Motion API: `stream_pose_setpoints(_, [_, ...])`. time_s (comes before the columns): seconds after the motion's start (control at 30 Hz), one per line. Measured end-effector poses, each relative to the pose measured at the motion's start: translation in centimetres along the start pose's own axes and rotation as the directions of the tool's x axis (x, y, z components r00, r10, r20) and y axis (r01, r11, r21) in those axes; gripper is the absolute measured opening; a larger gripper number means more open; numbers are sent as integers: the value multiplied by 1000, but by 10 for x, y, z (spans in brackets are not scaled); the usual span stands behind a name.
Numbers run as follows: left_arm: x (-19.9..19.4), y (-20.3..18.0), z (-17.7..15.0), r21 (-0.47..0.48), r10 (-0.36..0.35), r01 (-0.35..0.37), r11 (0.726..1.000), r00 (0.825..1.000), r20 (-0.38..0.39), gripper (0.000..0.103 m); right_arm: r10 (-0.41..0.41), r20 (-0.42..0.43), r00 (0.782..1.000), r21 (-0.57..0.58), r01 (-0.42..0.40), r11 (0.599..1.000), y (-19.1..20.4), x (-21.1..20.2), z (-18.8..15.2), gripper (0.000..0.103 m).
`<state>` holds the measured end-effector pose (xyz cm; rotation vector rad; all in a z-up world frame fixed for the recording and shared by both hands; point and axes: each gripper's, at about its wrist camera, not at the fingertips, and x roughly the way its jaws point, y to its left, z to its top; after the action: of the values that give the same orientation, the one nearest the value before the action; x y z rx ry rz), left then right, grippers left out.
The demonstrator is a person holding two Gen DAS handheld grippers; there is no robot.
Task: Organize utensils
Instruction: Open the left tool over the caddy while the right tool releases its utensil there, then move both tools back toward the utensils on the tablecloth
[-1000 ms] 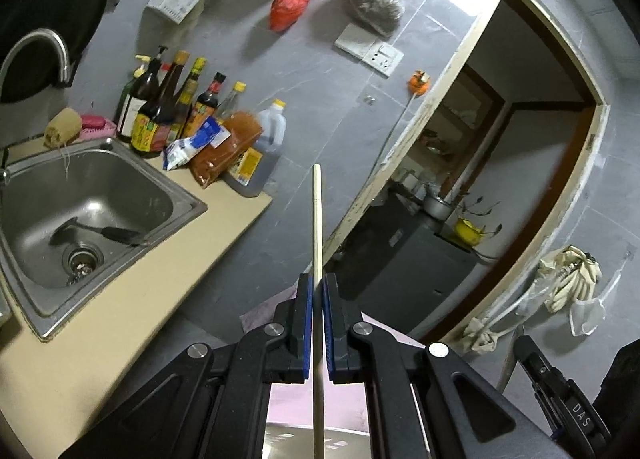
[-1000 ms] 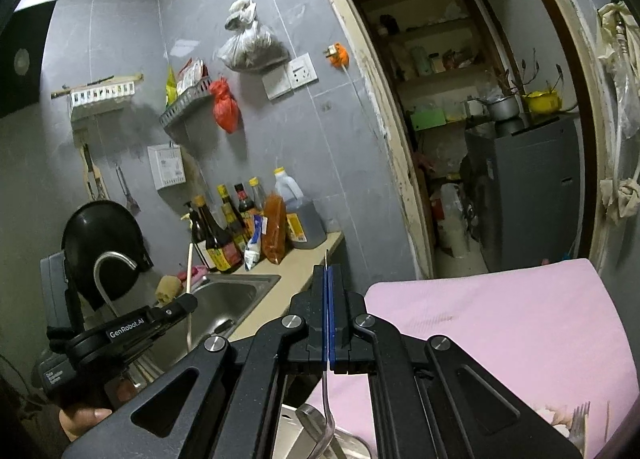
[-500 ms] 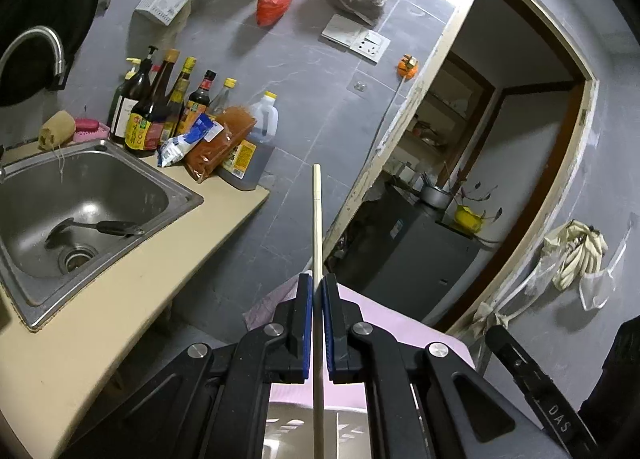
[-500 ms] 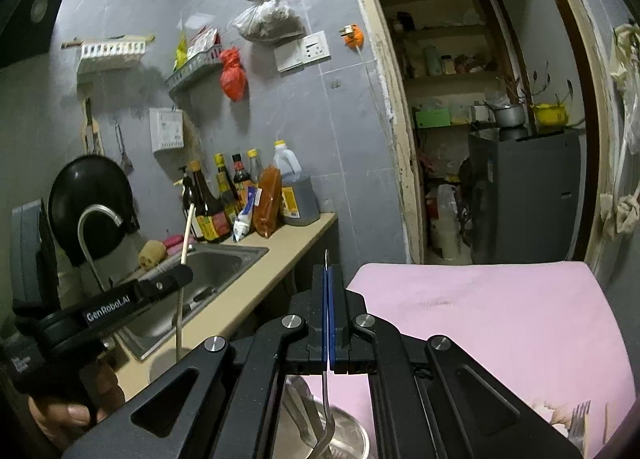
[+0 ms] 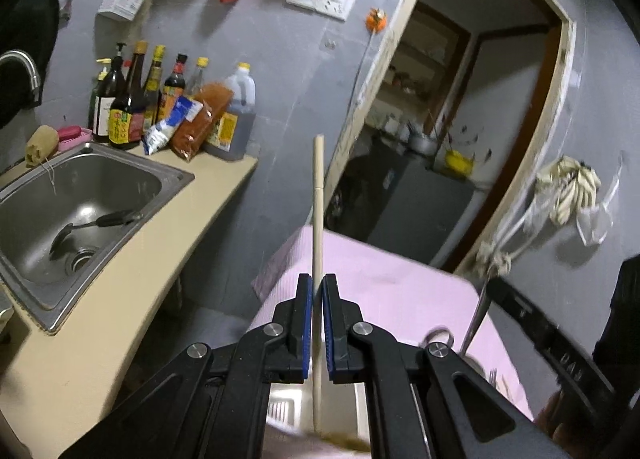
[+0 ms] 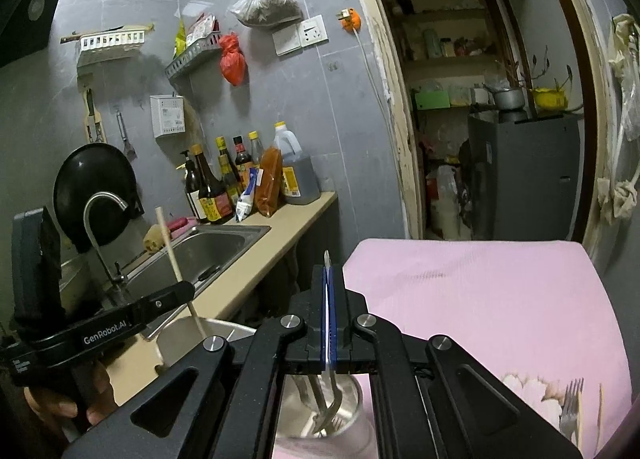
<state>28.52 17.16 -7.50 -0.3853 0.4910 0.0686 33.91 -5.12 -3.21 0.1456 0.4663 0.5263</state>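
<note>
My left gripper (image 5: 317,291) is shut on a pale wooden chopstick (image 5: 318,219) that stands upright. In the right wrist view the chopstick (image 6: 168,243) slants, and its lower end reaches into a metal container (image 6: 224,329) at the table's left corner. My right gripper (image 6: 329,271) is shut on the thin handle of a metal fork (image 6: 334,407). The fork's tines hang down inside a steel cup (image 6: 354,391) with other cutlery. A second fork (image 6: 570,407) lies on the pink table cover (image 6: 480,299) at the right. The right gripper (image 5: 520,311) also shows at the right edge of the left wrist view.
A beige counter (image 5: 140,259) with a steel sink (image 5: 92,187) holding a black-handled ladle (image 5: 96,223) runs along the left. Sauce bottles (image 5: 132,107) stand at its back. A curved faucet (image 6: 100,219) and an open doorway (image 6: 480,119) with a grey cabinet lie beyond.
Both grippers have sunk toward the pink table, still shut on the chopstick and the fork. The left gripper has rolled, so the counter and sink appear more level.
</note>
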Motion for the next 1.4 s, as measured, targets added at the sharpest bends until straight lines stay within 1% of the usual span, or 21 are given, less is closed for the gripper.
stream_pose_setpoints(0.1, [-8, -2, -1, 7, -2, 3, 1000, 1000, -26, 6, -3, -10, 1000, 14, 3, 1000, -3, -9, -1, 2])
stream_pose_setpoints(0.2, [-14, -6, 1, 14, -7, 8, 1000, 999, -45, 11, -7, -20, 1000, 35, 8, 999, -8, -18, 1, 2])
stream_pose_setpoints(0.27, [-18, -9, 2, 8, -18, 19, 1000, 998, -58, 22, -18, -21, 1000, 38, 18, 999, -10, -26, 3, 2])
stream_pose_setpoints(0.3, [-19, -10, 3, 3, -18, 18, 1000, 998, -62, 25, -19, -19, 1000, 41, 20, 999, -11, -29, 5, 3])
stream_pose_setpoints(0.37, [-25, -12, 5, -8, -19, 19, 1000, 998, -62, 36, -24, -13, 1000, 45, 25, 999, -15, -37, 9, 15])
stream_pose_setpoints(0.4, [-29, -14, 7, -13, -19, 18, 1000, 998, -52, 40, -28, -4, 1000, 49, 28, 998, -17, -42, 11, 33])
stream_pose_setpoints(0.43, [-32, -16, 8, -13, -19, 18, 1000, 999, -43, 50, -32, 11, 999, 56, 31, 998, -19, -48, 13, 44])
stream_pose_setpoints(0.47, [-37, -20, 10, -12, -18, 17, 1000, 999, -30, 58, -35, 22, 999, 60, 34, 998, -20, -54, 15, 44])
stream_pose_setpoints(0.57, [-46, -31, 14, -3, -20, 19, 1000, 1000, -2, 65, -54, 47, 997, 61, 52, 997, -26, -72, 23, 45])
stream_pose_setpoints(0.6, [-49, -37, 16, 5, -20, 20, 1000, 1000, 7, 68, -63, 59, 996, 59, 60, 996, -29, -79, 26, 47])
stream_pose_setpoints(0.63, [-52, -43, 18, 14, -18, 18, 1000, 1000, 18, 74, -71, 69, 995, 57, 67, 996, -30, -85, 28, 54])
stream_pose_setpoints(0.67, [-54, -48, 19, 22, -18, 17, 1000, 999, 31, 79, -84, 86, 993, 54, 79, 995, -33, -94, 31, 58])
stream_pose_setpoints(0.7, [-57, -54, 20, 31, -19, 18, 999, 999, 48, 81, -98, 102, 990, 54, 93, 994, -36, -102, 33, 66])
stream_pose_setpoints(0.73, [-60, -58, 22, 37, -21, 19, 999, 998, 59, 85, -114, 117, 987, 56, 108, 993, -39, -110, 36, 71])
stream_pose_setpoints(0.77, [-63, -64, 23, 45, -22, 19, 999, 997, 71, 91, -132, 131, 983, 58, 125, 990, -43, -118, 38, 74])
stream_pose_setpoints(0.83, [-68, -77, 24, 63, -15, 8, 998, 995, 102, 98, -182, 155, 971, 58, 175, 983, -49, -133, 42, 87])
stream_pose_setpoints(0.93, [-74, -94, 23, 89, -11, -2, 996, 990, 144, 102, -258, 187, 948, 56, 252, 966, -61, -156, 43, 93])
stream_pose_setpoints(1.03, [-75, -111, 20, 118, -10, -10, 993, 986, 164, 102, -319, 195, 928, 53, 315, 948, -74, -173, 44, 95])
stream_pose_setpoints(1.23, [-76, -144, 5, 167, -40, 8, 986, 981, 188, 102, -410, 205, 889, 51, 408, 911, -99, -198, 43, 97])
stream_pose_setpoints(1.33, [-74, -160, -5, 193, -55, 19, 981, 982, 180, 102, -433, 201, 879, 46, 433, 900, -110, -206, 41, 97])
stream_pose_setpoints(1.4, [-73, -170, -12, 207, -58, 20, 978, 982, 179, 102, -442, 192, 876, 45, 442, 896, -118, -210, 38, 97])
